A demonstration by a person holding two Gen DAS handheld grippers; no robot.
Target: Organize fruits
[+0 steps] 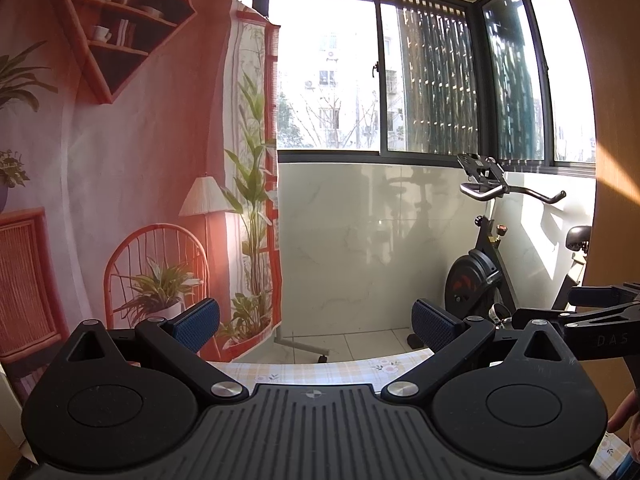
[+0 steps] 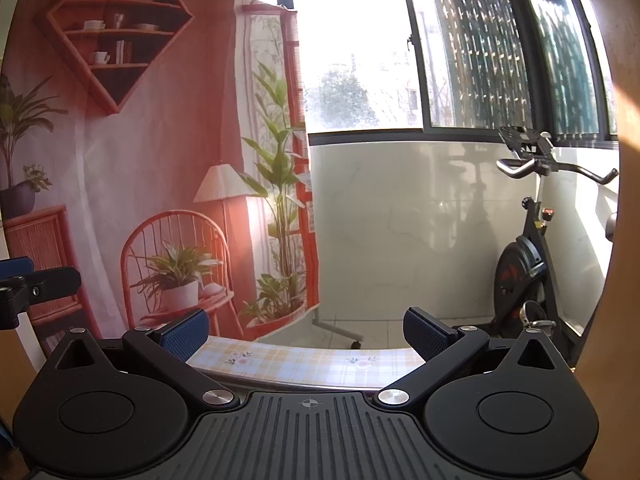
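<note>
No fruit shows in either view. My left gripper (image 1: 316, 322) is open, its blue-padded fingers spread wide with nothing between them, held level above the far edge of a table with a checked, flowered cloth (image 1: 320, 370). My right gripper (image 2: 306, 330) is open too and empty, above the same cloth (image 2: 304, 360). In the left wrist view the right gripper's black body (image 1: 592, 316) juts in at the right edge. One blue-padded finger (image 2: 16, 266) of the left gripper pokes in at the left edge of the right wrist view.
A printed backdrop (image 1: 140, 160) of a red room hangs at the left on a wheeled stand (image 1: 308, 346). An exercise bike (image 1: 492, 276) stands at the right under the windows. Part of a hand (image 1: 628, 416) shows at the lower right. Tiled floor lies beyond the table.
</note>
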